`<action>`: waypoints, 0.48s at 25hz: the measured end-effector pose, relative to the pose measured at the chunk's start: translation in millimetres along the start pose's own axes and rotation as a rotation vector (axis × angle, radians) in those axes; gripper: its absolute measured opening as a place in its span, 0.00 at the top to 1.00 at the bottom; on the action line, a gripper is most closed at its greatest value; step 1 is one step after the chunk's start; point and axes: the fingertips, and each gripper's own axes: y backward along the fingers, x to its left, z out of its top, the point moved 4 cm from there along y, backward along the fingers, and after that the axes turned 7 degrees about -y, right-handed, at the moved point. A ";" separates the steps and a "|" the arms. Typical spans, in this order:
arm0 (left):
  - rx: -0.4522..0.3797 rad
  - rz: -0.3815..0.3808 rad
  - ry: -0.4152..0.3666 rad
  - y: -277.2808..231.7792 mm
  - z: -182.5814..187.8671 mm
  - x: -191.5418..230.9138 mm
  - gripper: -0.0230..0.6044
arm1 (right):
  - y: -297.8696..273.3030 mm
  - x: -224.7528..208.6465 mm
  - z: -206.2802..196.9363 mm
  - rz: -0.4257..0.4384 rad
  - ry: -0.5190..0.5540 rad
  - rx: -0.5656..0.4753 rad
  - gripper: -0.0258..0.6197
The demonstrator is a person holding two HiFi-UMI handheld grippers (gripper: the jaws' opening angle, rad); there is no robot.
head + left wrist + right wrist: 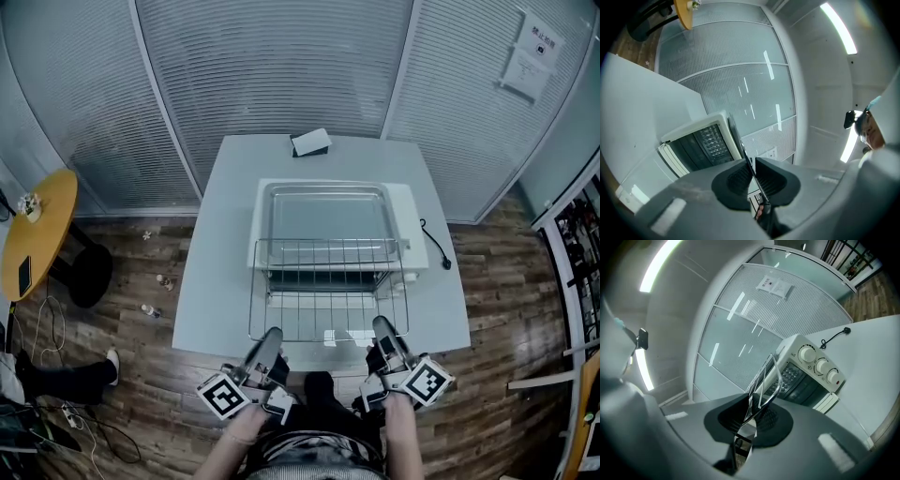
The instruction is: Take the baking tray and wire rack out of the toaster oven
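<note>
The white toaster oven stands on a white table, its dark cavity facing me. A shiny baking tray appears to lie on top of the oven. I hold the wire rack out in front of the oven, above the table, roughly level. My left gripper is shut on the rack's near left edge and my right gripper on its near right edge. In the left gripper view the rack runs edge-on between the pads, with the oven behind. The right gripper view shows the rack's wires pinched beside the oven's knobs.
A small black and white object lies at the table's far edge. The oven's black cord trails off its right side. A yellow round table stands at the left, a person's leg on the floor below it. Glass partitions close the back.
</note>
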 end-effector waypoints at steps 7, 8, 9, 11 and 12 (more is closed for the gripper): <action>0.008 0.003 -0.004 -35.1 10.6 7.7 0.93 | -26.4 -13.5 22.1 -0.014 -0.034 0.011 0.92; 0.010 0.002 -0.007 -40.5 12.2 8.1 0.93 | -30.1 -14.8 25.6 -0.011 -0.033 0.011 0.92; 0.012 0.002 -0.009 -45.6 13.5 9.1 0.93 | -33.9 -16.3 28.9 -0.009 -0.032 0.013 0.92; 0.012 0.006 -0.009 -55.2 16.7 12.6 0.93 | -42.1 -19.9 34.9 -0.011 -0.031 0.017 0.92; 0.011 0.009 -0.004 -60.1 18.7 14.6 0.93 | -46.8 -20.9 38.0 -0.011 -0.030 0.017 0.92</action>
